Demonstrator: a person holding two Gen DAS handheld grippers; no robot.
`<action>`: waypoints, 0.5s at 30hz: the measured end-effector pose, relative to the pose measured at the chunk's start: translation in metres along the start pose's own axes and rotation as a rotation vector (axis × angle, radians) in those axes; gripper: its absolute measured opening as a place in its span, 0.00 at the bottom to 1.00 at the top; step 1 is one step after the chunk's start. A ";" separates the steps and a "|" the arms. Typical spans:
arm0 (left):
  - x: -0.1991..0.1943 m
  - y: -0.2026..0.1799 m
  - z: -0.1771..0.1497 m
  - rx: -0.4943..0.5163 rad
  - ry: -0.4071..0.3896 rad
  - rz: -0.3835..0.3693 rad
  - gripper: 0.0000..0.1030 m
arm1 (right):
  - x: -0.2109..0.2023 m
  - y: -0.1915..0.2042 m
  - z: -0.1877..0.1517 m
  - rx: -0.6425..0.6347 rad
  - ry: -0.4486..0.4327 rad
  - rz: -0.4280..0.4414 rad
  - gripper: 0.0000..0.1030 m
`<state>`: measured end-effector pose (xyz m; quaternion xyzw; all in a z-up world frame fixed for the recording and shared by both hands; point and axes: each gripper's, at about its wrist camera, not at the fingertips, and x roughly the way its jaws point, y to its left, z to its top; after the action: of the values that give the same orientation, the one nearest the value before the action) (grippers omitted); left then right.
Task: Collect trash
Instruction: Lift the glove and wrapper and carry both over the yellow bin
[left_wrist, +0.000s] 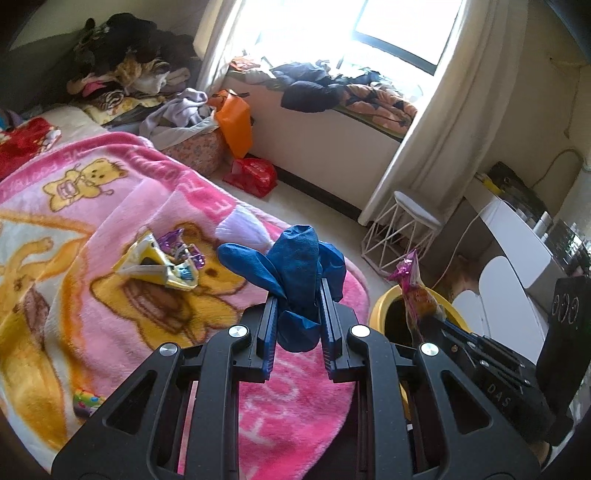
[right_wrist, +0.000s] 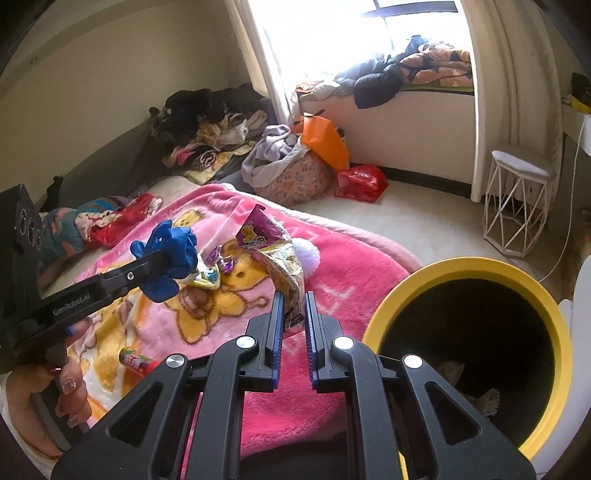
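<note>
My left gripper is shut on a crumpled blue glove, held above the pink bear blanket. In the right wrist view that glove shows at the left, clamped in the left gripper. My right gripper is shut on a purple and gold snack wrapper, seen in the left wrist view as the wrapper over the bin. The yellow-rimmed bin stands at the right, dark inside. More wrappers lie on the blanket.
A small candy tube lies on the blanket near a person's hand. A white wire stool, a red bag, an orange bag and a laundry basket stand on the floor. Clothes pile along the window sill.
</note>
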<state>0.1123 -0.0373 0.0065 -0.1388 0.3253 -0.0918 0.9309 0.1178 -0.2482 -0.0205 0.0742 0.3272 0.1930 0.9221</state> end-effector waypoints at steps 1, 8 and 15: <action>0.000 -0.003 -0.001 0.004 0.000 -0.003 0.14 | -0.002 -0.002 0.000 0.003 -0.004 -0.004 0.11; -0.001 -0.019 -0.002 0.036 0.001 -0.028 0.14 | -0.012 -0.014 0.000 0.036 -0.020 -0.035 0.11; 0.000 -0.030 -0.005 0.060 0.005 -0.042 0.14 | -0.022 -0.028 -0.001 0.067 -0.033 -0.065 0.11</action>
<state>0.1067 -0.0661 0.0129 -0.1173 0.3216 -0.1214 0.9317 0.1099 -0.2826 -0.0162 0.0977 0.3206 0.1503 0.9301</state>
